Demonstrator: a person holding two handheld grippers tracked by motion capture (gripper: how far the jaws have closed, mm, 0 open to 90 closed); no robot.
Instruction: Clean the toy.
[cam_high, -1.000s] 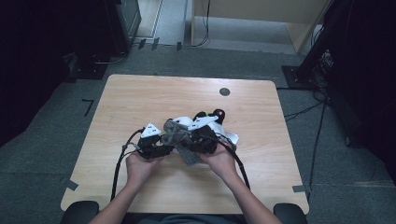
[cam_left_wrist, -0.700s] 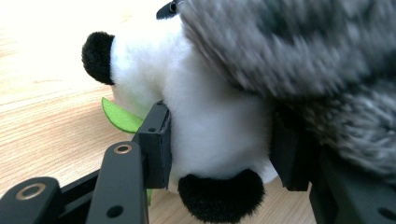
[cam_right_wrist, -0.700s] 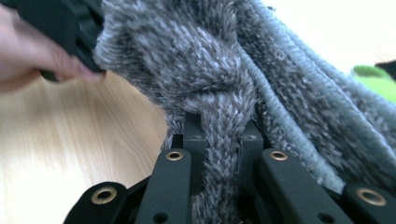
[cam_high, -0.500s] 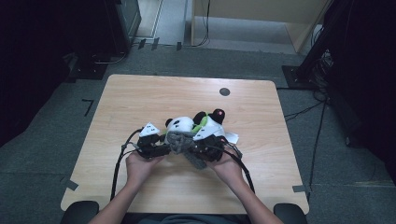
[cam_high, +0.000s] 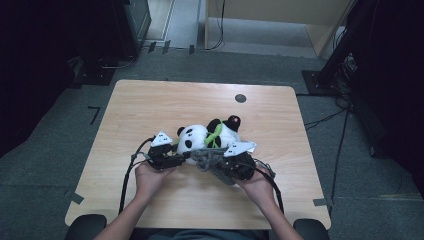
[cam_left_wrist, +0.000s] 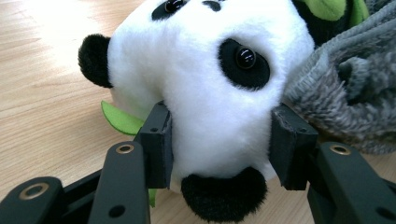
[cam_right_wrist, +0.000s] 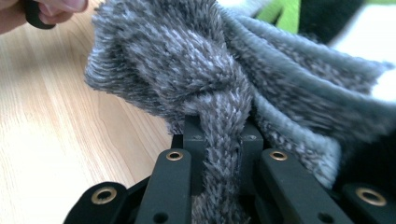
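**Scarf drawn away while the panda's head is held**

The step in hand is judged to be working the grey scarf (cam_right_wrist: 205, 88) off or around the toy panda (cam_high: 202, 136). It is done well if the head is kept pinned while the scarf is pulled in one steady line, low over the table (cam_high: 150, 105), so that the toy is not dragged or rolled. The pull is best kept along the twisted strand, not across it, or the knit may bunch at the neck. The grip on the head should not be tightened further, since the plush is already dented.

The left gripper (cam_left_wrist: 219, 144) is clamped on the panda's white head, one pad on each cheek. The right gripper (cam_right_wrist: 219, 140) is clenched on a twisted strand of the scarf, which is pinched flat between its pads.

The panda is seen lying on its side near the middle of the table, somewhat toward the near edge. It is white and black plush with glossy black eyes, a green leaf (cam_left_wrist: 121, 119) at its neck and a small dark hat (cam_high: 233, 121) toward the right edge. The scarf is fluffy, mottled grey knit, bunched just beside the toy on its near side.
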